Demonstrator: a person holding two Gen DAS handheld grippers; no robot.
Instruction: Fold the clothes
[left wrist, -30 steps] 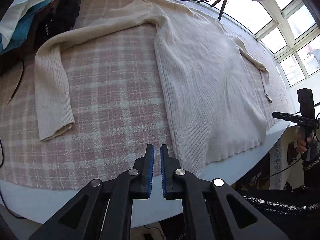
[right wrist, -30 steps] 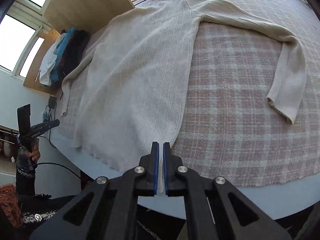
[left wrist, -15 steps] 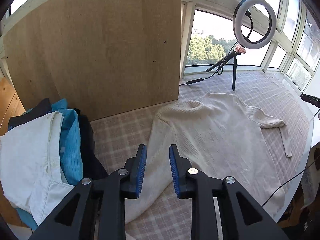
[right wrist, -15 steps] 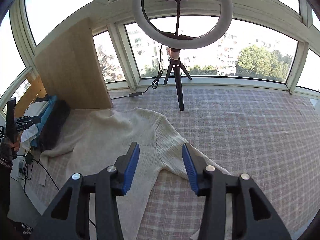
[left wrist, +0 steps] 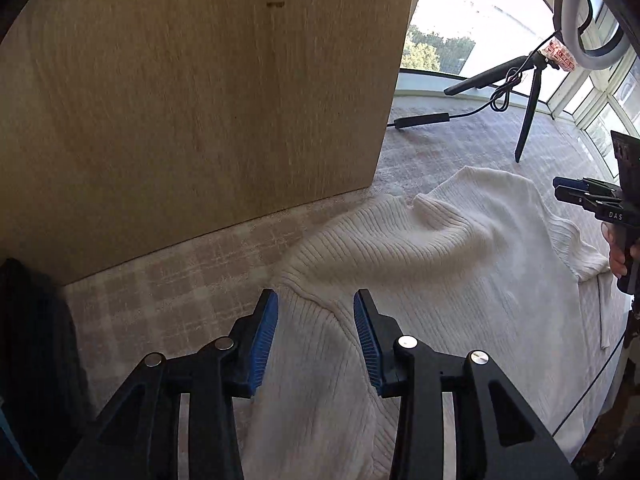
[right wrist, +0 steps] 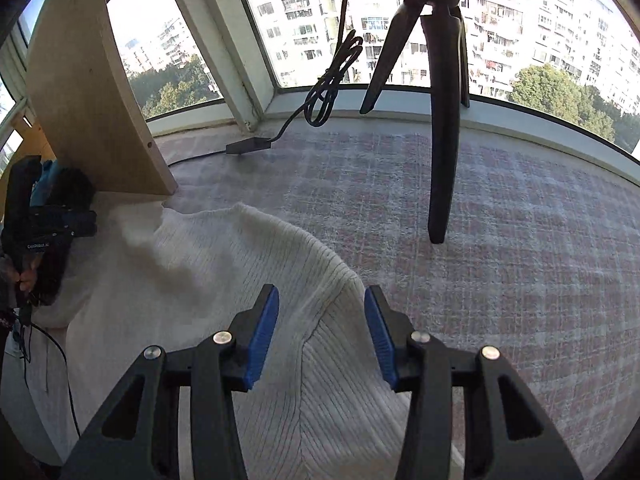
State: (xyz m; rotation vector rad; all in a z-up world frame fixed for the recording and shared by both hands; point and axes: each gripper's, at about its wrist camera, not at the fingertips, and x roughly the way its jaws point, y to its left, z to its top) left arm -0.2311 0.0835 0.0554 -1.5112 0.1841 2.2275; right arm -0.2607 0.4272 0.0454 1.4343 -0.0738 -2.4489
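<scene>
A big wooden board [left wrist: 192, 92] stood up at the left of the room, on the back part of the worktop [right wrist: 500, 248]. At the far left edge of the left view lay something dark [left wrist: 28, 340], maybe a pile of clothes, but it was too blurry to tell. The worktop had a checked cloth on it, pink and pale, with sun on some parts and shade on others.

The left claw [left wrist: 316, 338] was wide open. Its blue pads [left wrist: 262, 342] sat on each side of one shoulder of the sweater [left wrist: 440, 272], low over it, and gripped nothing. The sweater was cream and knitted with ribs. It lay flat on the worktop, with its collar toward the board and its body spread out between the two claws.

The right claw [right wrist: 320, 332] was wide open too. It hung low over the other shoulder of the sweater, where the sleeve seam ran, and it held nothing.

Behind the sweater stood a black tripod [right wrist: 440, 120] with its legs on the cloth. A ring light [left wrist: 580, 12] sat on top of it. A black cable [right wrist: 328, 84] hung down in a loop and ended in a little box on the worktop. Big windows [right wrist: 360, 20] curved round the back of the room. Tall buildings and green trees showed outside.
</scene>
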